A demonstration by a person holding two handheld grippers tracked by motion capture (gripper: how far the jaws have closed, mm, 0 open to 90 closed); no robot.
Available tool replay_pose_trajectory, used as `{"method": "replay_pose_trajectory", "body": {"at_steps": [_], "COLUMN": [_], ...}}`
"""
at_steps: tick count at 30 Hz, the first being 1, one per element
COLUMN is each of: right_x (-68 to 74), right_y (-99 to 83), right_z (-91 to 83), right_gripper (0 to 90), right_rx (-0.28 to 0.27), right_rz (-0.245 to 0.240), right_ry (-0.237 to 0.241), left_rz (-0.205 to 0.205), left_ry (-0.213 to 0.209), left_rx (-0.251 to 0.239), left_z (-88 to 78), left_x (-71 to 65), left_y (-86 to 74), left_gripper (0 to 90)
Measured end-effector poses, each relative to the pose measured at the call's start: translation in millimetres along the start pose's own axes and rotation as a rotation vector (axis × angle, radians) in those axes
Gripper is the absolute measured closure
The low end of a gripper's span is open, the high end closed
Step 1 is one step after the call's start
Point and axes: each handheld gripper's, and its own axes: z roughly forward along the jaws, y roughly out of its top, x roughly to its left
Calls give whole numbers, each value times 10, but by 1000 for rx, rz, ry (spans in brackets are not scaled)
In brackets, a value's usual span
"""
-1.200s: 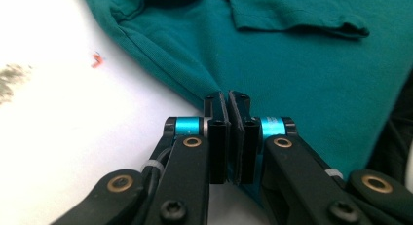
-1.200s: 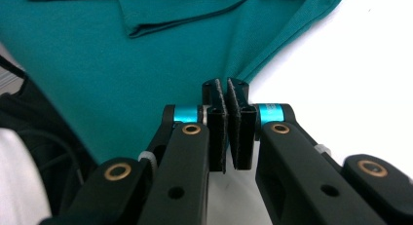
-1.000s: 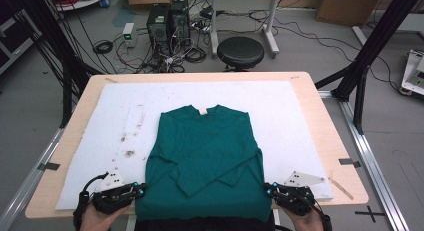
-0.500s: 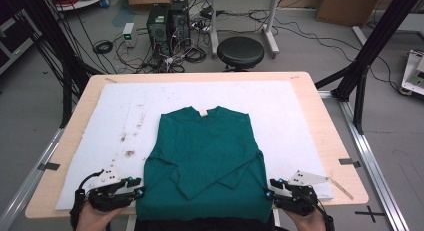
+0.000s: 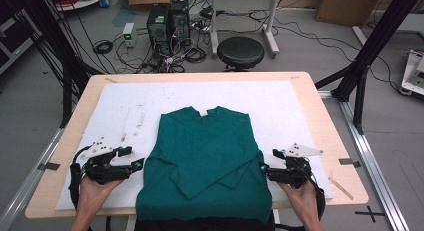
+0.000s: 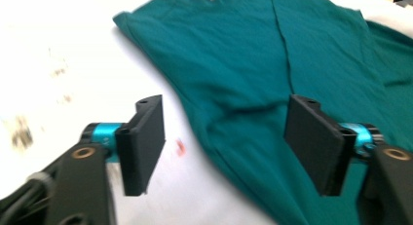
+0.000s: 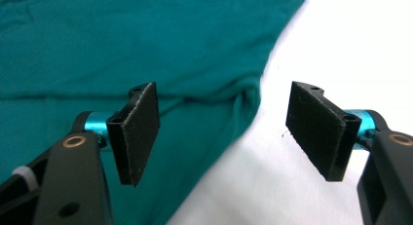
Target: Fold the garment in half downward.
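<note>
A dark green long-sleeved shirt [image 5: 205,156] lies flat on the white mat [image 5: 300,106], collar toward the far side, both sleeves folded across its front. My left gripper [image 5: 136,158] hovers at the shirt's left edge and my right gripper [image 5: 267,161] at its right edge. Both have just been opening. In the left gripper view the left gripper [image 6: 226,122] stands wide, with the shirt [image 6: 272,49] edge lying on the mat below the gap, untouched. In the right gripper view the right gripper [image 7: 221,113] is equally wide above the shirt [image 7: 122,40] edge, its pads off the cloth.
The mat covers a wooden table [image 5: 320,111] and has brown stains [image 5: 135,123] left of the shirt. Beyond the far edge stand a black stool [image 5: 241,52], computer towers [image 5: 167,21] and floor cables. Black frame posts [image 5: 372,46] rise at both sides.
Both grippers went from shut at the shirt's lower side edges to wide open, letting go of the cloth. Both hands have risen and moved a little away from the table's front edge.
</note>
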Motion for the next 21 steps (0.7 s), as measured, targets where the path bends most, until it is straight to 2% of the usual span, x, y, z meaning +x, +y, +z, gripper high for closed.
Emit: {"method": "replay_pose_trajectory", "body": {"at_steps": [3,6,8,10,12,15,19,21], "right_x": [-66,-134,-167,-210,-240,-269,-335,-350], "right_y": [92,167,201,241,286,333,359,357], "right_z": [100,230,293,361,420,516,650,709], "right_gripper": [288,246,245,243,234,234,230,230], "right_rx": [15,14,17,9,4,6,31,44], "right_rz": [-5,-8,2,8,1,-16,14,14], "right_ry": [-1,-19,-62,-72,-101,-145,-143,-145], "left_rz": [23,32,26,34,62,79,95,88], "left_ry": [31,52,52,49,54,55,73,66], "left_rx": [19,25,32,61,82,101,127,123], "left_z": [103,190,253,330,430,572,751,801], "left_x": [53,102,145,179,205,234,267,295], "left_y": [89,166,221,295,386,475,587,631], "left_gripper": [296,296,297,331,334,337,339,385]}}
